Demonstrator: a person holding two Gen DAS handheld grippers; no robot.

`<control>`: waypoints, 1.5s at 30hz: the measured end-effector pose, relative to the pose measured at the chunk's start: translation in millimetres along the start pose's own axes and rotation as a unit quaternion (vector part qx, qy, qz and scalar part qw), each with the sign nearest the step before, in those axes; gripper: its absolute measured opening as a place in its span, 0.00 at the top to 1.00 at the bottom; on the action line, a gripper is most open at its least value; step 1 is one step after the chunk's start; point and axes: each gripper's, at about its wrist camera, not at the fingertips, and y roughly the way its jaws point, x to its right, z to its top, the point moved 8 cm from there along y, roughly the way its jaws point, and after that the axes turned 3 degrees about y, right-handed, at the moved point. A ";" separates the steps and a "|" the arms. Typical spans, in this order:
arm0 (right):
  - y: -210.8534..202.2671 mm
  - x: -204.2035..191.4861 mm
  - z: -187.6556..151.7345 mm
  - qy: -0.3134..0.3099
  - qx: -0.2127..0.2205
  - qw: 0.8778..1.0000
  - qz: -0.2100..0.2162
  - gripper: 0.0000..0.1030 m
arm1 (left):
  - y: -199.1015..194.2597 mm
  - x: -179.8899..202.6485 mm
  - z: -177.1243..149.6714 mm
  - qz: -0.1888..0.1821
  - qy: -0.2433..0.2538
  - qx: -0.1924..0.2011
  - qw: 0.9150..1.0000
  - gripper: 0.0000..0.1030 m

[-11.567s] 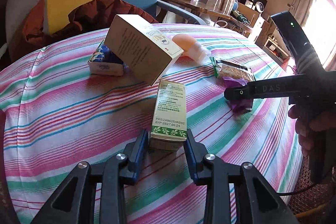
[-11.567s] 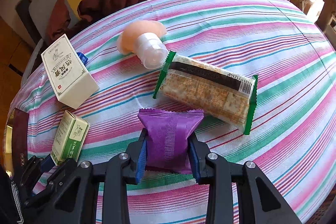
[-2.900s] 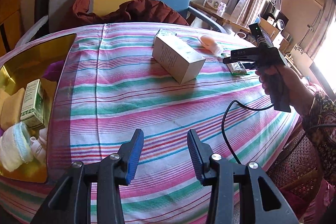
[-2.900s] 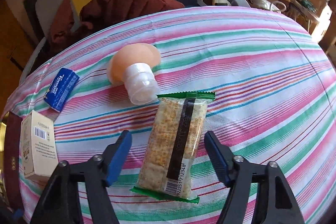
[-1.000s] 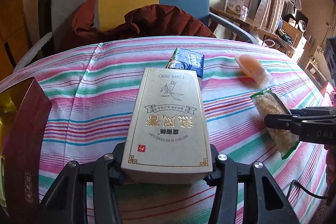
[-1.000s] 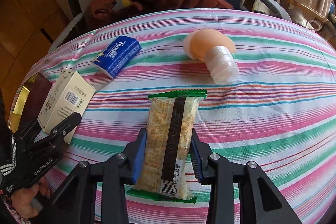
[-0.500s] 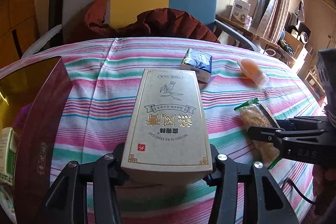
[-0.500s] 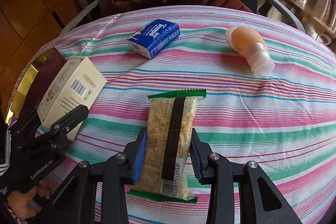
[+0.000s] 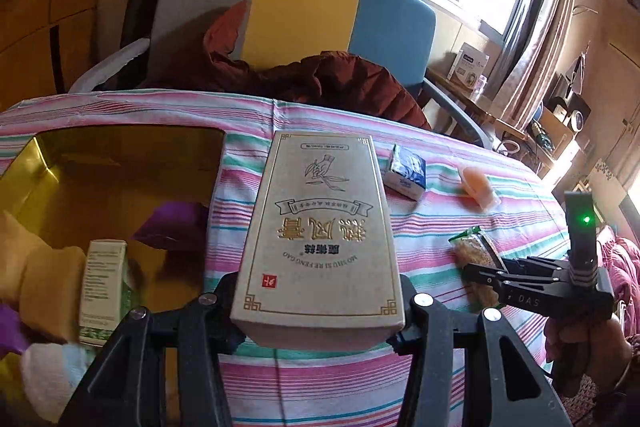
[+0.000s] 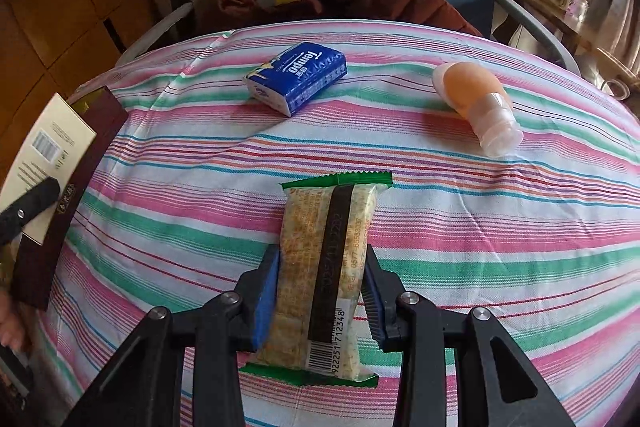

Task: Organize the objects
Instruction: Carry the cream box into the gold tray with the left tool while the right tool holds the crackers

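My left gripper (image 9: 318, 319) is shut on a beige box with gold lettering (image 9: 320, 239), held just right of the gold-lined storage box (image 9: 120, 163). That storage box holds a green-and-white carton (image 9: 102, 287), a purple packet (image 9: 172, 227) and white and tan soft items. My right gripper (image 10: 318, 303) is shut on a cracker packet with green ends (image 10: 324, 267), which rests on the striped tablecloth (image 10: 480, 227). On the cloth farther off lie a blue tissue pack (image 10: 298, 77) and an orange squeeze bottle with a clear cap (image 10: 478, 107). The right gripper (image 9: 484, 273) also shows in the left wrist view.
A chair with grey, yellow and blue panels (image 9: 304, 19) stands behind the table with a dark red jacket (image 9: 320, 79) draped on it. The storage box's dark red wall (image 10: 60, 211) shows at the left of the right wrist view. Shelves and clutter fill the far right.
My left gripper has carried the beige box leftward and upward, so the gold-lined storage box now fills the left of its view. The right gripper keeps its hold on the cracker packet and has shifted slightly.
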 end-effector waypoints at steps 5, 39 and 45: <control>-0.2 -6.7 -1.2 -0.014 0.005 1.000 -0.001 0.62 | -21.7 -49.8 21.9 0.019 -0.031 0.016 0.999 0.50; -2.4 -10.9 -6.8 0.016 0.012 0.999 -0.030 0.62 | -0.3 -282.4 23.8 0.174 -0.122 -0.101 0.972 0.42; -3.2 -18.4 -8.0 0.020 0.002 0.999 -0.038 0.62 | -45.3 -282.9 21.4 0.167 -0.190 -0.017 0.967 0.42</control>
